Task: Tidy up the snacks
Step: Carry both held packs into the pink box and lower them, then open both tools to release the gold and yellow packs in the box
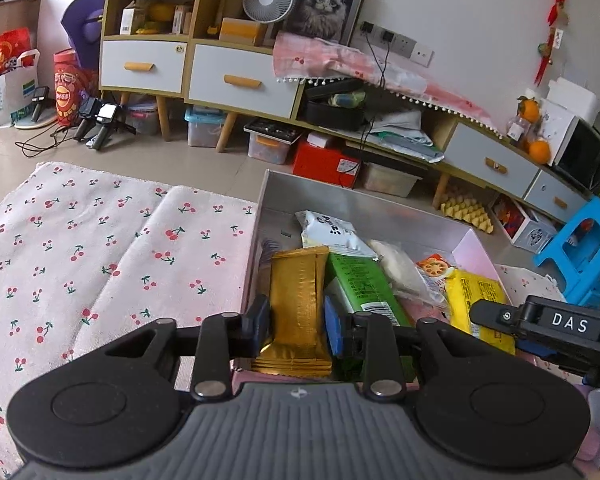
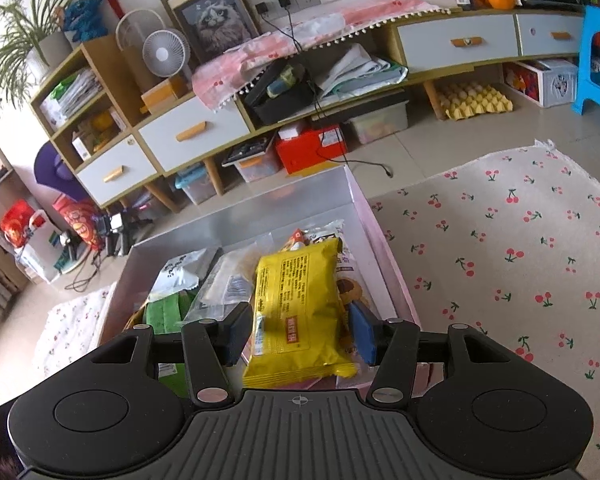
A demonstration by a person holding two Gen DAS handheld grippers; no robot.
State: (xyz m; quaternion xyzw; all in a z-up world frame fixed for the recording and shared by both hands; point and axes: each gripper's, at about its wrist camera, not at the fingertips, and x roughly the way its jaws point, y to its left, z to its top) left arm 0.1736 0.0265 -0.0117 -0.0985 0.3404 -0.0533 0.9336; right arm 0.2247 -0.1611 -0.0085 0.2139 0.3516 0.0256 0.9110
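Observation:
My left gripper (image 1: 298, 326) is shut on a gold snack packet (image 1: 298, 304) held over the near left part of the silver-lined box (image 1: 340, 196). My right gripper (image 2: 300, 330) is shut on a yellow snack packet (image 2: 296, 300) over the box's right side (image 2: 244, 208); that packet also shows in the left wrist view (image 1: 474, 296), with the right gripper (image 1: 540, 320) beside it. In the box lie a green packet (image 1: 360, 280), a white packet (image 1: 332, 232), a clear bag (image 1: 396, 268) and a biscuit packet (image 1: 432, 270).
The box sits on a pink cherry-print cloth (image 1: 100, 248) that also extends to its right (image 2: 520, 240). A long cabinet with drawers (image 1: 240, 80) stands behind, with storage bins and a red box (image 1: 326, 162) beneath. A blue stool (image 1: 580, 248) stands at the right.

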